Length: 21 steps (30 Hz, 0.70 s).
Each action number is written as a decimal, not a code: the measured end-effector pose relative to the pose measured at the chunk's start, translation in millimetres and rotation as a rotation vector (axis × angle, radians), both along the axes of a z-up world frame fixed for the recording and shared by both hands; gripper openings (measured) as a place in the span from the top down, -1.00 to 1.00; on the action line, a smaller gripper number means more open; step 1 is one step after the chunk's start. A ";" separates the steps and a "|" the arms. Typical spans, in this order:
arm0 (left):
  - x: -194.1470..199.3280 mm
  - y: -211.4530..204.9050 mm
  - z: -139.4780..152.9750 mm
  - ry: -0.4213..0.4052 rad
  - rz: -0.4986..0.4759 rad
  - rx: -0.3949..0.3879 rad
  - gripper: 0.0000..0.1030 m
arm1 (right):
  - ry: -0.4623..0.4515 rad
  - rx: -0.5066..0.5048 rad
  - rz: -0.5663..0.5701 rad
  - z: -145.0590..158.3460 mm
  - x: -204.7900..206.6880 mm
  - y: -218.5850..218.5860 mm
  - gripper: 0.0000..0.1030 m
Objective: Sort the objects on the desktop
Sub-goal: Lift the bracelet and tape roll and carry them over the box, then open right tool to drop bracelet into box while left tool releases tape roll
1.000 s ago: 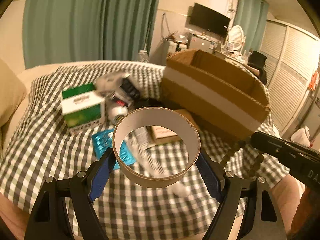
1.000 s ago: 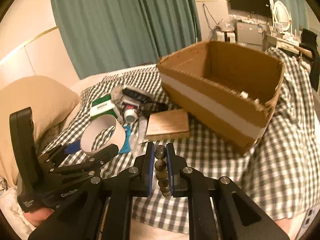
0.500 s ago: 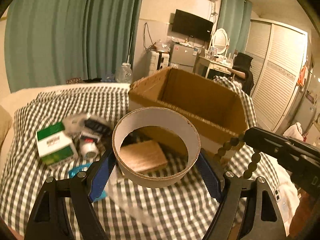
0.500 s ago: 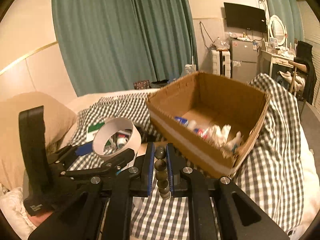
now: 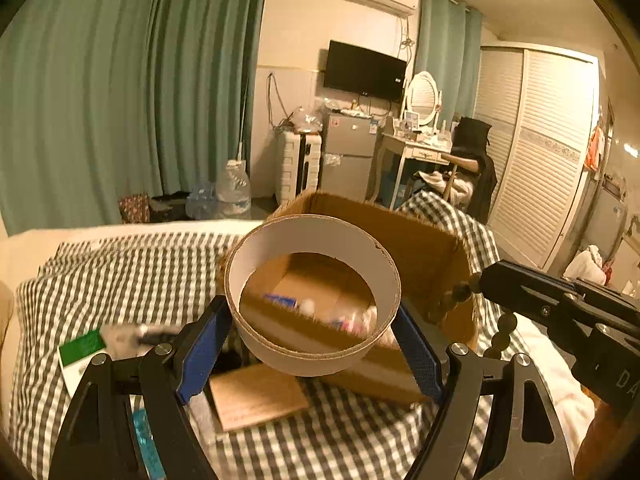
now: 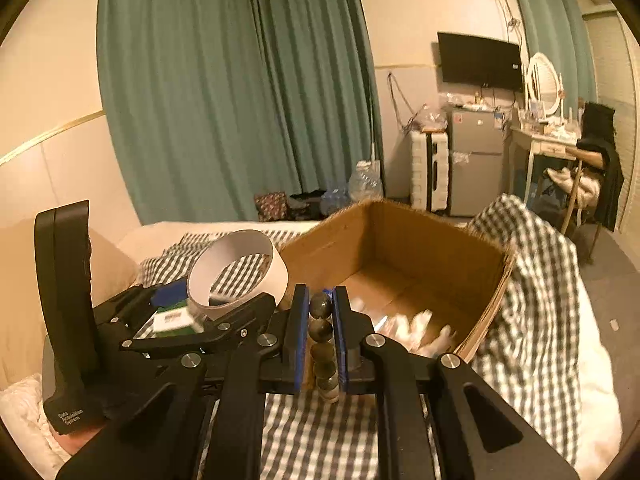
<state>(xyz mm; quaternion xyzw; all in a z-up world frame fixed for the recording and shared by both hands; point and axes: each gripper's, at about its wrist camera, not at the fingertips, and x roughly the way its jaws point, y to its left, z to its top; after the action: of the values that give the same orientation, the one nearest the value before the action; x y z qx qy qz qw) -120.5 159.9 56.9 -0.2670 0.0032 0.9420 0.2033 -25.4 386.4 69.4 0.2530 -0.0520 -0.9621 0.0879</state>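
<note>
My left gripper (image 5: 312, 340) is shut on a white cardboard ring (image 5: 316, 240), held in the air in front of the open cardboard box (image 5: 440, 248). The ring also shows in the right wrist view (image 6: 240, 264), left of the box (image 6: 400, 240). My right gripper (image 6: 322, 332) is shut on a string of dark beads (image 6: 320, 330), just in front of the box's near wall. The beads hang from its tip in the left wrist view (image 5: 502, 326). Several small items lie inside the box (image 6: 420, 320).
A checkered blanket (image 5: 140, 272) covers the bed. On it lie a green and white carton (image 5: 80, 348), a brown flat card box (image 5: 256, 396) and a teal packet (image 5: 146, 440). A pillow (image 6: 16, 280) lies at the left. Curtains, a fridge and a dressing table stand behind.
Both grippers have risen and moved forward toward the box, keeping their loads. The box interior has come into view and the loose items on the blanket have dropped low in the left view.
</note>
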 end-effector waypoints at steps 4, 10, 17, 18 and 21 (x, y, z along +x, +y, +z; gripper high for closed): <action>-12.4 11.6 7.7 0.013 -0.011 0.004 -0.61 | 0.027 0.011 -0.011 11.9 -10.1 9.2 0.78; -34.8 31.7 4.0 0.005 -0.026 -0.020 -0.61 | 0.025 0.002 -0.030 10.5 -31.4 28.2 0.78; -60.5 56.1 -13.3 -0.030 -0.032 -0.046 -0.61 | -0.025 -0.029 -0.060 -15.2 -60.2 45.3 0.78; -61.7 56.6 -17.6 -0.035 -0.032 -0.045 -0.61 | -0.030 -0.032 -0.065 -18.2 -63.0 46.0 0.78; -72.2 64.8 -26.5 -0.046 -0.040 -0.046 -0.61 | -0.052 -0.046 -0.079 -29.5 -75.8 52.1 0.78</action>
<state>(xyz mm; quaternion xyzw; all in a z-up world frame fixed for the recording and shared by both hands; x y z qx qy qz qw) -192.7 224.7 30.4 -0.2931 0.0257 0.9311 0.2157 -101.2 438.5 39.9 0.2738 -0.0864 -0.9564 0.0541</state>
